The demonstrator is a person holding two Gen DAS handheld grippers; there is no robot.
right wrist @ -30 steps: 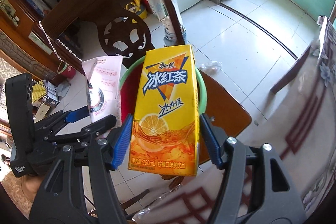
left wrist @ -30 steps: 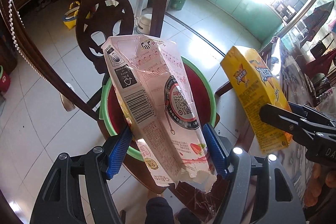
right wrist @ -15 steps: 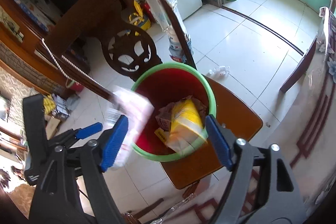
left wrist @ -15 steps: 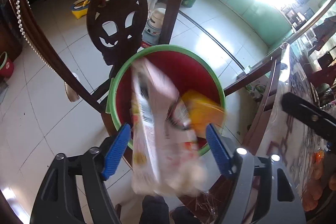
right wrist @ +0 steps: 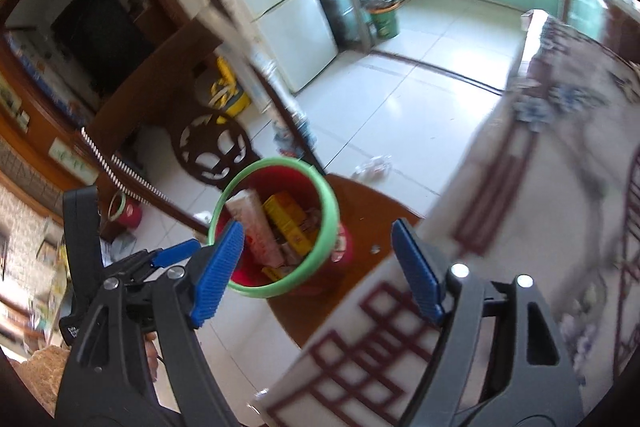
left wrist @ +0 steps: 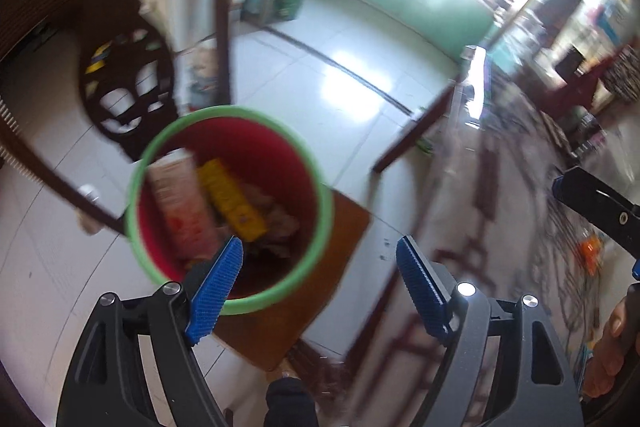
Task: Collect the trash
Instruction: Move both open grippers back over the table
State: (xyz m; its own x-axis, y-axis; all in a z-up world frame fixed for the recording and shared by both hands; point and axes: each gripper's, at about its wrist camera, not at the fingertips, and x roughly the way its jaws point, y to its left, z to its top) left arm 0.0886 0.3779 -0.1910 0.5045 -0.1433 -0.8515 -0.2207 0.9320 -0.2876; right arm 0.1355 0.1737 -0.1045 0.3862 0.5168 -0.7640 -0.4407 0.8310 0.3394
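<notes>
From the left wrist view, we see our left gripper with its blue pads spread wide and nothing between them. Beyond and just left of it stands the red bin with a green rim, set on a brown wooden stool. Inside the bin the pink carton leans against the left wall, and the yellow carton lies just beside it on its right, on top of crumpled trash. At the right edge our right gripper's black finger pokes in above a patterned tablecloth, with part of a hand below it. The picture is blurred.

From the right wrist view, our right gripper is likewise released, its jaws apart and empty. The red bin sits on the stool beyond the left pad, with the pink carton and the yellow carton side by side inside it. Our left gripper shows at the lower left, near the bin. The tablecloth fills the right side.
</notes>
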